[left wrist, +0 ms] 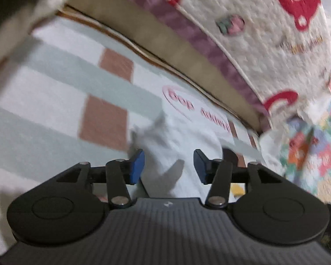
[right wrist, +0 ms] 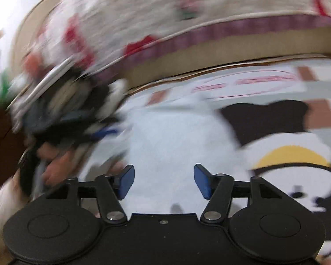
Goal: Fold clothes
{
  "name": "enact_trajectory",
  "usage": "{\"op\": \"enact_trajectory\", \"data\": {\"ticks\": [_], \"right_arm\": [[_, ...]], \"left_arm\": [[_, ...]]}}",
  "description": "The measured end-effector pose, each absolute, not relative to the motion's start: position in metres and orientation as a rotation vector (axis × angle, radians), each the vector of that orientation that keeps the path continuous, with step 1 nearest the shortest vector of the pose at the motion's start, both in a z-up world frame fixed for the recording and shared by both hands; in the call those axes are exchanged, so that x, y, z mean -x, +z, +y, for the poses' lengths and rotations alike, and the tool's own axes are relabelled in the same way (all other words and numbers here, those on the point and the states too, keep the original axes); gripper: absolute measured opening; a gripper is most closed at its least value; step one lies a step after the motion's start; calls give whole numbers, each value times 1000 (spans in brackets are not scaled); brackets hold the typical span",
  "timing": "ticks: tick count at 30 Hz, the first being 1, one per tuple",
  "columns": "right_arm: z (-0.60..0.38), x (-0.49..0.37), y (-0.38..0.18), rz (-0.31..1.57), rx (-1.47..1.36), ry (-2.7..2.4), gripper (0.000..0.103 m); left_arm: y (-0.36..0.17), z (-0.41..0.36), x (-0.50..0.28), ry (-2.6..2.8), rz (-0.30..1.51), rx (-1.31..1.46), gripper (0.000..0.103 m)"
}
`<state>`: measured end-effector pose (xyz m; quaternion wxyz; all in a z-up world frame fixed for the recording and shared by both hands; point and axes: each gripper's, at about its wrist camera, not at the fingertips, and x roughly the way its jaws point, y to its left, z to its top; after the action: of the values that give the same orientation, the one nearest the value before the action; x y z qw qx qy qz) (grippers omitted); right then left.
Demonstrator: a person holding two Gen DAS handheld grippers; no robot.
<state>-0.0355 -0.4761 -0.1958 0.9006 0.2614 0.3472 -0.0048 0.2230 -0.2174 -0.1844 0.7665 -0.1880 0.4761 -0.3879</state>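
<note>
L gripper (left wrist: 168,165): mine, jaws apart, blue pads clear of everything. White cloth shows in the gap below them but the pads aren't pressing it, so nothing held.
R gripper (right wrist: 164,180): also mine, jaws wide apart, nothing between the pads. White cloth lies under the gap, no pinch.
White garment (right wrist: 170,141): the thing I'm folding. Lies on the mat, near-centre in the R view, right under my R gripper. In the L view a rumpled bit of it sits between and just beyond the L pads (left wrist: 183,141).
Print on garment (right wrist: 293,170): black, white & yellow cartoon figure, on the right part of the garment in the R view. Blurred, can't tell more.
Mat (left wrist: 55,84): white w/ pale green stripes & brown squares, spreads left and far of the garment. Red oval logo w/ lettering (left wrist: 196,108) just beyond the cloth.
Quilt (left wrist: 253,22): cream, textured, red shapes, purple border; runs along the far side above a tan edge.
Floral cloth (left wrist: 315,154): bright multicolour, far right in the L view.
Other hand (right wrist: 55,163): at left in the R view, fingers around a dark, blurred device; v. smeared.
Blur: R view heavily smeared, L view mildly.
</note>
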Motion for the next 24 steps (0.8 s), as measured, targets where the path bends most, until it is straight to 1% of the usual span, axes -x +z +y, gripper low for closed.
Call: {"op": "enact_trajectory", "data": {"ticks": [4, 6, 8, 11, 13, 14, 15, 16, 17, 18, 19, 20, 21, 22, 24], "right_arm": [[-498, 43, -214, 750, -662, -187, 65], [-498, 51, -222, 744, -739, -199, 65], [-496, 57, -228, 738, -776, -219, 65], [-499, 58, -237, 743, -764, -292, 66], [-509, 59, -246, 736, -807, -316, 66], [-514, 60, -251, 725, -838, -305, 68], [-516, 59, -254, 703, -865, -242, 63], [-517, 58, -257, 684, -889, -172, 47], [-517, 55, -258, 681, -894, -93, 46], [-516, 54, -257, 680, -860, -68, 45], [-515, 54, -255, 679, -830, -51, 39], [-516, 56, -253, 679, -810, -61, 35], [-517, 59, -251, 675, -796, -70, 29], [-519, 64, -251, 660, -800, -71, 28], [-523, 67, -255, 670, -808, -87, 29]], "left_arm": [[-198, -236, -216, -836, 1106, 324, 59], [-206, -243, -213, -822, 1129, 300, 63], [-210, -244, -210, -783, 1118, 334, 63], [-210, -256, -209, -776, 1079, 304, 63], [-213, -263, -214, -779, 1055, 320, 60], [-215, -266, -216, -780, 1044, 331, 53], [-217, -268, -217, -778, 1037, 349, 41], [-216, -269, -215, -770, 1014, 351, 36], [-211, -271, -208, -765, 968, 318, 30], [-206, -273, -200, -760, 917, 277, 26], [-197, -276, -186, -759, 847, 208, 26], [-189, -279, -173, -757, 781, 144, 26], [-185, -281, -164, -754, 745, 103, 26], [-186, -283, -162, -747, 751, 95, 26], [-189, -282, -171, -735, 817, 134, 31]]}}
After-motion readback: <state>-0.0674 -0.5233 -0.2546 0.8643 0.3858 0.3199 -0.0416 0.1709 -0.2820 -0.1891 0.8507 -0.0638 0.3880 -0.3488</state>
